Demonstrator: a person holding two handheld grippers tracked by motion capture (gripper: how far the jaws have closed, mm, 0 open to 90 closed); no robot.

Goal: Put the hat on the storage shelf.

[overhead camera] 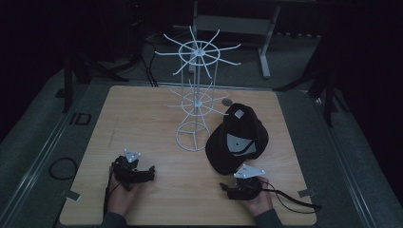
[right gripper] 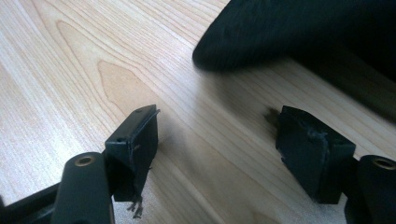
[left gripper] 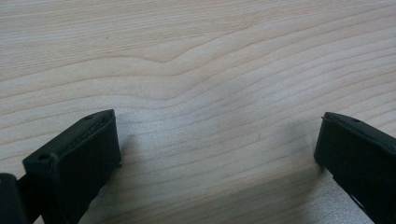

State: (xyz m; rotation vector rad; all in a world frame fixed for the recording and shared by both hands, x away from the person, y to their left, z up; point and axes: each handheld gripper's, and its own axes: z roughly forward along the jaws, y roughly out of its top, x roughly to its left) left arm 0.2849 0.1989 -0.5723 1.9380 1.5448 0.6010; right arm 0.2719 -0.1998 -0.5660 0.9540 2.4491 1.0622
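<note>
While the right claw (right gripper: pixel 217 135) gapes empty, the black cap (right gripper: pixel 299 28) lies just ahead.

On the table (overhead camera: pixel 142 118) — rack (overhead camera: pixel 195 114) centre-back; cap (overhead camera: pixel 237 140) right of it; right tool (overhead camera: pixel 227 188) just before the cap.

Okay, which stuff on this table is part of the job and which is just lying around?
In play:
black cap, nearest the right gripper
white wire rack, probably where it hangs
left gripper, open

Lying about:
small round disc behind the rack
tape tabs at the table's corners
</note>
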